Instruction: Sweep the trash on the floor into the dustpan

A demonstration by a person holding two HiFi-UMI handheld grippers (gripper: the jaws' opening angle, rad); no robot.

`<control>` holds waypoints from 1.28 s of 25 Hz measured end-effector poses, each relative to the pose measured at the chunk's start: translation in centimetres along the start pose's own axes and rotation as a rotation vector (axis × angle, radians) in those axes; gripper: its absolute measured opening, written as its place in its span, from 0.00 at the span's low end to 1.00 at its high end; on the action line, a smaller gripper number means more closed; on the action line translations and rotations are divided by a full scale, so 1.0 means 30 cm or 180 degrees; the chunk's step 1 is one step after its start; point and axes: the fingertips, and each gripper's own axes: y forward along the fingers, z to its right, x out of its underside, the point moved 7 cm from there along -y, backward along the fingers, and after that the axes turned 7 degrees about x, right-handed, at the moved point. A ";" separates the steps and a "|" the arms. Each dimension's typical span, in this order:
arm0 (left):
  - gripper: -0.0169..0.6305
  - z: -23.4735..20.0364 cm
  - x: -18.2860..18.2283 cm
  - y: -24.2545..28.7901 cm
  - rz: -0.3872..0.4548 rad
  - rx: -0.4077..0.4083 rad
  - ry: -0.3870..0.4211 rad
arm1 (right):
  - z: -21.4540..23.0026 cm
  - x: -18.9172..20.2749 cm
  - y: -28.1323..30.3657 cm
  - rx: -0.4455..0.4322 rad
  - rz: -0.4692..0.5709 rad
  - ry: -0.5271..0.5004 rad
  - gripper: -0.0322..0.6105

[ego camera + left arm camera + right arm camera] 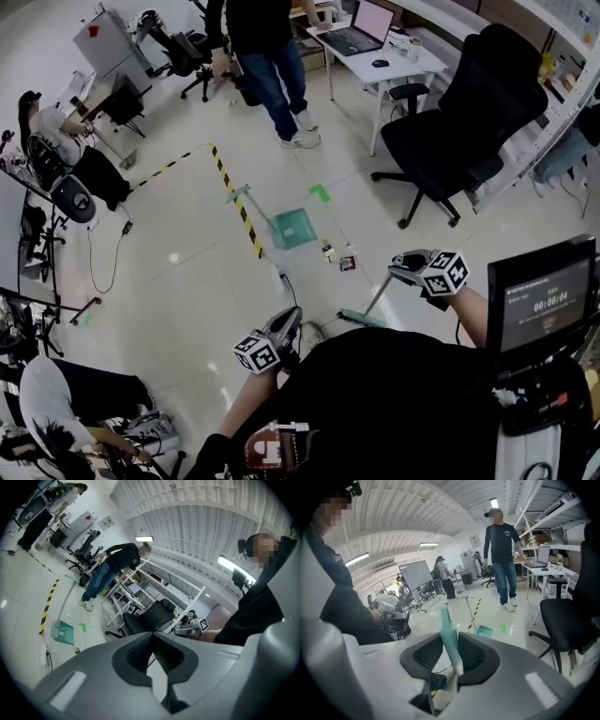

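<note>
Clamped tight in right gripper (451,639): slim teal plastic broom handle (446,620), teal bristle head (361,319) down on glossy white floor (187,281). Pressed together on nothing: left gripper (153,637). Lying between bristle head and green square plastic dustpan (293,228), beside yellow-black striped tape (239,202): small trash scraps (348,263).

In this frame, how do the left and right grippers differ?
The right gripper is clamped on the teal broom handle; the left gripper holds nothing, its jaws together. In the head view the right gripper is farther forward, the left gripper closer to the person's body. Both carry a marker cube.
</note>
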 end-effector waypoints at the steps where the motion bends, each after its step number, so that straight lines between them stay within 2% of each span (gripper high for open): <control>1: 0.02 -0.046 -0.050 -0.004 -0.0027 0.0036 0.0023 | 0.007 -0.054 0.036 0.0035 -0.0024 0.0006 0.20; 7: 0.02 -0.273 -0.251 -0.073 -0.0119 0.0140 0.0079 | 0.064 -0.340 0.217 0.0220 -0.0163 0.0041 0.20; 11: 0.02 -0.382 -0.324 -0.116 -0.0073 -0.0043 -0.0001 | 0.133 -0.497 0.359 0.0122 -0.0262 -0.0054 0.19; 16: 0.02 -0.423 -0.363 -0.112 0.0024 -0.0318 -0.0054 | 0.240 -0.626 0.539 -0.0120 -0.0401 -0.0305 0.19; 23: 0.02 -0.401 -0.334 0.140 0.0196 -0.1005 -0.0142 | 0.586 -0.782 0.767 -0.0733 -0.0408 -0.0694 0.19; 26: 0.02 -0.336 -0.316 0.289 0.0552 -0.1315 -0.0273 | 0.724 -0.813 0.871 -0.0968 -0.0478 -0.0825 0.19; 28: 0.02 -0.292 -0.315 0.389 0.0753 -0.1398 -0.0376 | 0.787 -0.841 0.932 -0.1105 -0.0520 -0.0975 0.19; 32: 0.02 -0.252 -0.302 0.507 0.0708 -0.1510 -0.0440 | 0.859 -0.862 1.001 -0.1242 -0.0550 -0.1129 0.19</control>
